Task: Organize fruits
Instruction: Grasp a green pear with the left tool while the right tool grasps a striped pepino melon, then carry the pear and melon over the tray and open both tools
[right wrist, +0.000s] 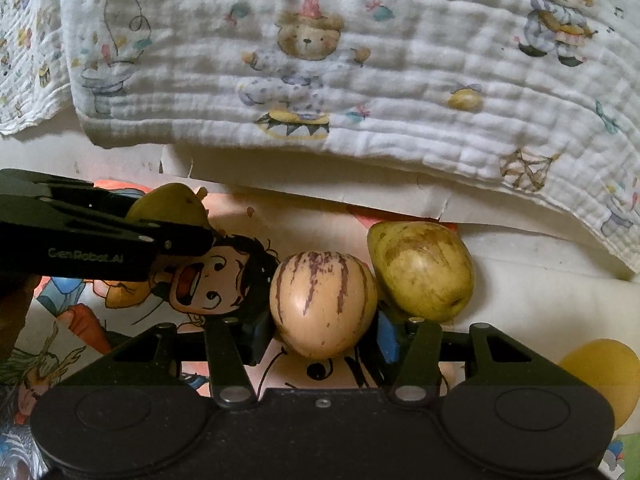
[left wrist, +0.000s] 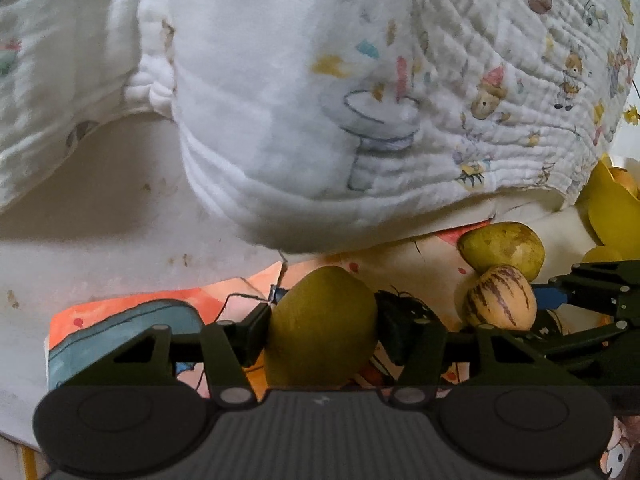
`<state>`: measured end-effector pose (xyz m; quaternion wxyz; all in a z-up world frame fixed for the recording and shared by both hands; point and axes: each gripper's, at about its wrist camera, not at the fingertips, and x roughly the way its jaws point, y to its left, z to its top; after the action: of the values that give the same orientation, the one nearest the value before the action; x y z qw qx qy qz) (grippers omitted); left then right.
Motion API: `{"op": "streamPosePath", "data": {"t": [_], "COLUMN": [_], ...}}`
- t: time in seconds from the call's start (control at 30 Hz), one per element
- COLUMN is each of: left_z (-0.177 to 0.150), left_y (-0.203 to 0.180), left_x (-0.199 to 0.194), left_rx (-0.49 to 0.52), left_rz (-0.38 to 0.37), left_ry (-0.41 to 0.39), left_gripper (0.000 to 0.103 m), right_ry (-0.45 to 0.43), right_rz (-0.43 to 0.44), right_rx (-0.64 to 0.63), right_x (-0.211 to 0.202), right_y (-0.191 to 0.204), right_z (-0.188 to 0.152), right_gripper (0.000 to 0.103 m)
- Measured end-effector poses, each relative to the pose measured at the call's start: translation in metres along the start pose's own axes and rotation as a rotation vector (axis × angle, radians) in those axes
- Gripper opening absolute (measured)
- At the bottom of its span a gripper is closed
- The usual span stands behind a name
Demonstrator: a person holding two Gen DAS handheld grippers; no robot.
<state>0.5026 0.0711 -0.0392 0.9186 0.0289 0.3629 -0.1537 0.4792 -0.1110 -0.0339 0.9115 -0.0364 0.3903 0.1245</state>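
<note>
Fruit in both grippers. Landmark = cartoon sheet [right wrist: 208, 292], the printed paper that all the fruit lies on or hangs just over.

Left gripper [left wrist: 322, 320] has its fingers closed on a green fruit [left wrist: 320, 324], pads on its widest part, over the sheet's left half. Right gripper [right wrist: 324, 332] has its fingers clamped on a striped fruit [right wrist: 322, 304], tan w/ purple streaks, held at mid-body over the sheet's right half. Touching the striped fruit on its far-right side sits a second green-yellow fruit [right wrist: 424, 268], brown-flecked, at the sheet's right edge. Beyond the sheet's far edge hangs a bear-print cloth [right wrist: 304, 60]. Off the sheet's right side, something yellow [right wrist: 604, 376], prob. another fruit or a bowl; too blurred to say.

Handling, as I judge it: both held fruits look smooth, rounded, firm-skinned but bruisable, light enough for one gripper. Skin seems waxy, so slip is the risk on the tapering ends; grip across the fattest girth, as now, w/ moderate squeeze. The striped one appears soft-ripe, so go easy. Lifting it may roll its touching neighbour; raise straight up.
</note>
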Motion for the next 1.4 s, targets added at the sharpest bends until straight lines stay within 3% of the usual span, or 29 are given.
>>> {"op": "streamPosePath", "data": {"t": [0.23, 0.73, 1.07, 1.4], "left_z": [-0.004, -0.023, -0.026, -0.033], "left_y": [-0.007, 0.0, -0.01, -0.044], "left_x": [-0.016, -0.055, -0.088, -0.134], "left_rx": [-0.022, -0.074, -0.096, -0.1], "left_rz": [0.011, 0.022, -0.001, -0.054], "left_ry": [0.031, 0.065, 0.04, -0.014], "left_gripper": [0.061, 0.06, 0.06, 0.06], "right_ry": [0.002, -0.093, -0.146, -0.201], "right_rz": [0.106, 0.263, 0.302, 0.315], "right_rx": [-0.009, 0.034, 0.019, 0.02], "right_x": [-0.01, -0.048, -0.086, -0.142], "right_y": [-0.003, -0.011, -0.012, -0.025], "right_z": [-0.002, -0.019, -0.024, -0.043], "right_gripper": [0.054, 0.054, 0.054, 0.054]}}
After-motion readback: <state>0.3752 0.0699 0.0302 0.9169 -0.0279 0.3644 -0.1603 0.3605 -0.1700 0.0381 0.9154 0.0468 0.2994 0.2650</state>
